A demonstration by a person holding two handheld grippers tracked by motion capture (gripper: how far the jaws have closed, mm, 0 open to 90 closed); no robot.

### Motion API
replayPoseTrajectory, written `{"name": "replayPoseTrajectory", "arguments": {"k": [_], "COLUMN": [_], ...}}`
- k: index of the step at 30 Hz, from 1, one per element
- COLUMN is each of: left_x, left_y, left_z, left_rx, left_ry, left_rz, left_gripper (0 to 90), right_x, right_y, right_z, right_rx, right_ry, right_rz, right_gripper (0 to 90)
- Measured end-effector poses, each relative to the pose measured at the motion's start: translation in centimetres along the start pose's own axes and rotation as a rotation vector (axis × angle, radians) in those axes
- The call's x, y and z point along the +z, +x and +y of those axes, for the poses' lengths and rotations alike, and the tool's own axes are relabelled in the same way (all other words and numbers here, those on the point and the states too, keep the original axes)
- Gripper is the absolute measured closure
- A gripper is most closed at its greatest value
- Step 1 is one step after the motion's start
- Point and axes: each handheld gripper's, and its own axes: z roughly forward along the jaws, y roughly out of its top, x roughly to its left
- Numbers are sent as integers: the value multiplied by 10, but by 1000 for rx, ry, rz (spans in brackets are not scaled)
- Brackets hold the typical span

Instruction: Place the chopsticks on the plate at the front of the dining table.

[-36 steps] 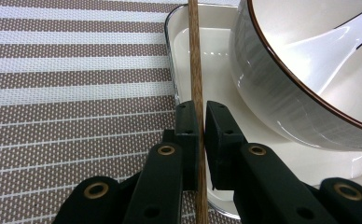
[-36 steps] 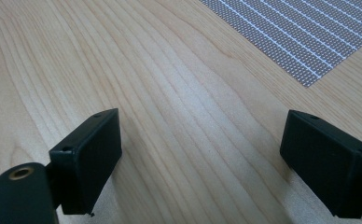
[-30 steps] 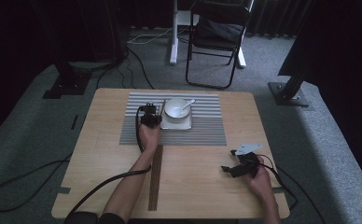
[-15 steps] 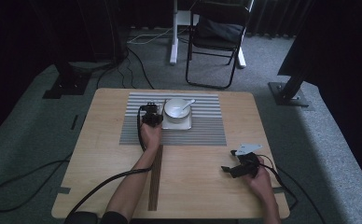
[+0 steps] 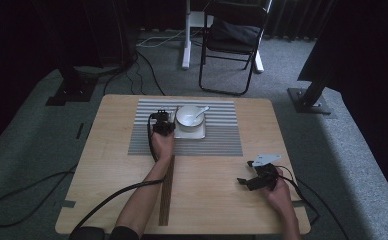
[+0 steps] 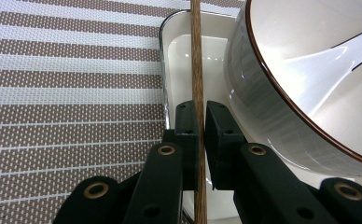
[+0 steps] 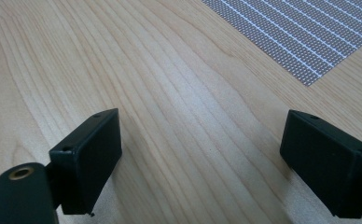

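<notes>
A white bowl with a white spoon in it stands on a square white plate, on a striped placemat. My left gripper is just left of the bowl, shut on a thin brown chopstick. In the left gripper view the chopstick runs straight up from the closed jaws of the left gripper, over the plate and beside the bowl. My right gripper rests low on the table's front right, open, with only bare wood showing in the right gripper.
A dark strip runs along the wooden table under the left forearm. Placemat corner lies ahead of the right gripper. A folding chair and cables on the carpet sit beyond the table's far edge.
</notes>
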Motion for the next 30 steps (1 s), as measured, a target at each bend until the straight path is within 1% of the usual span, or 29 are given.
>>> {"name": "replayPoseTrajectory", "arguments": {"k": [6, 7, 18, 23, 30], "left_x": [1, 1, 1, 2, 2], "left_y": [0, 0, -3, -2, -2], "left_z": [0, 0, 0, 0, 1], "left_rx": [-17, -27, -39, -57, -71], "left_ry": [-2, -2, -5, -2, -3], "left_rz": [-8, -8, -9, -22, -26], "left_gripper": [836, 836, 836, 835, 832], "right_x": [0, 0, 0, 0, 0], "right_y": [0, 0, 0, 0, 0], "right_z": [0, 0, 0, 0, 0], "right_rx": [0, 0, 0, 0, -1], "right_ry": [0, 0, 0, 0, 0], "right_rz": [0, 0, 0, 0, 0], "right_gripper": [121, 121, 121, 121, 121]}}
